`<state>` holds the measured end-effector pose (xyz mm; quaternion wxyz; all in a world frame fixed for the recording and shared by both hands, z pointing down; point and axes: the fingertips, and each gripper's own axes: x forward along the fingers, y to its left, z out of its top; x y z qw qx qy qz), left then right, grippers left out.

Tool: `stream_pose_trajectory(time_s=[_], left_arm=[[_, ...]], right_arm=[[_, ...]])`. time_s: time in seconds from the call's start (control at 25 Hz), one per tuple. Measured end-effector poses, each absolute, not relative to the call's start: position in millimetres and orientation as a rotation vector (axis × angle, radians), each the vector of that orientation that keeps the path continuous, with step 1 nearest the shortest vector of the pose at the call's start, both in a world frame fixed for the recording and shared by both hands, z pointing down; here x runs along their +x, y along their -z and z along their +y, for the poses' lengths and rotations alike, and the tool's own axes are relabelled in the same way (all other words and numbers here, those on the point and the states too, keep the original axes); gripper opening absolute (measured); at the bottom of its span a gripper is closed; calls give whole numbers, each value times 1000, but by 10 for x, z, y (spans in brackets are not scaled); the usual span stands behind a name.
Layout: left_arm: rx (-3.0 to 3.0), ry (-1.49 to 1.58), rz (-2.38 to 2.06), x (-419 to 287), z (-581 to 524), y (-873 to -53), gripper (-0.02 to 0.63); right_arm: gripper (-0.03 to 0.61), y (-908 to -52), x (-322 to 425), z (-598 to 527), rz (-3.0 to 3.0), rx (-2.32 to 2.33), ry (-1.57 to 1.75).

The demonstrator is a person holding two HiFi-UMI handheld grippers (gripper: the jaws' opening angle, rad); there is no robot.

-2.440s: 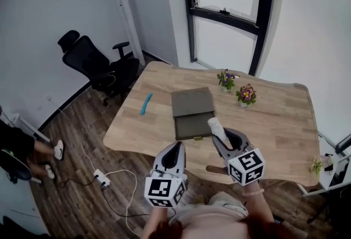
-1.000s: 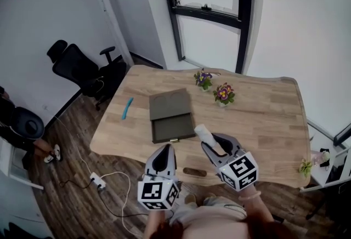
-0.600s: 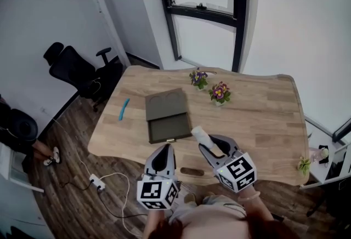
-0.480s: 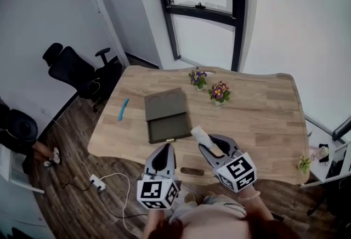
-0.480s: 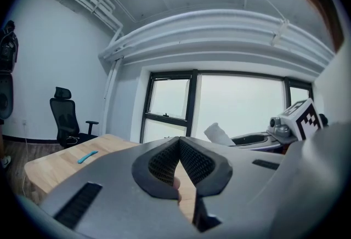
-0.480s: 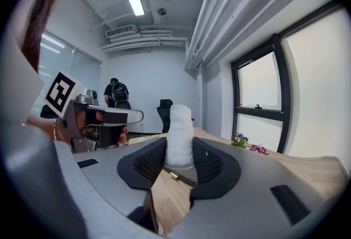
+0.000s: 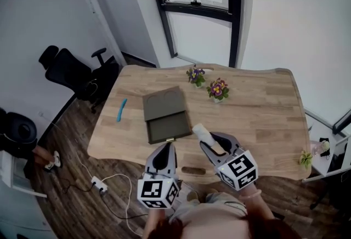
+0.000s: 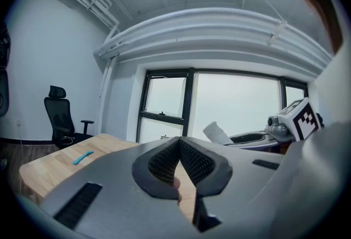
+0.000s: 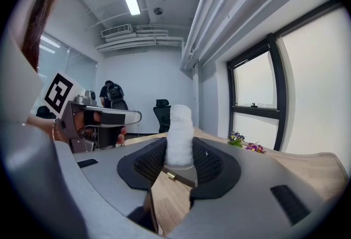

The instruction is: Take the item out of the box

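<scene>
the white roll (image 9: 180, 134) is out of the box, clamped between the jaws of the right gripper (image 7: 213, 143) above the near edge of the table (image 7: 263, 117); its long axis runs along the jaws, the free end poking far and left toward the open dark box (image 7: 164, 114), which lies just beyond it; the left gripper (image 8: 178, 155) hangs beside it on the left, jaws pressed together on nothing; the removal looks done, and setting the roll down would likely turn on the bare wood right of the box, nearer the right gripper; a blue strip (image 7: 121, 110) lies well left, two flower pots (image 7: 218, 89) farther off.
</scene>
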<state>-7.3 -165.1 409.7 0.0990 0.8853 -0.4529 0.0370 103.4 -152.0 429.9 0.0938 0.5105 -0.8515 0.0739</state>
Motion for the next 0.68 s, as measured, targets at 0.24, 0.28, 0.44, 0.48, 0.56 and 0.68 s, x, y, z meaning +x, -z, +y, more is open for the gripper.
stream_pose_trajectory(time_s=[0.24,0.28,0.44,0.48,0.56,0.68], left_arm=[[2632,-112,-1326,-79,-1711,-4077,2],[2632,-110,-1325,-84,-1716,-4081,2],[2634,-105,-1320,-97,-1734,-4089,2],[2635,-104,-1319,-96,-1739,-4088,2],[2634,-102,-1318,-94,-1740,-4089,2],[2634,-97,-1316,-93,-1730,-4087,2]], right_arm=[[137,-4294,1027,-1569,-2516,1533,-221],[137,-4294,1021,-1573,-2516,1535,-219],[137,-4296,1000,-1583,-2517,1536,-215],[137,-4295,1000,-1586,-2516,1538,-215],[137,-4295,997,-1586,-2516,1539,-217],[137,-4296,984,-1581,-2517,1537,-217]])
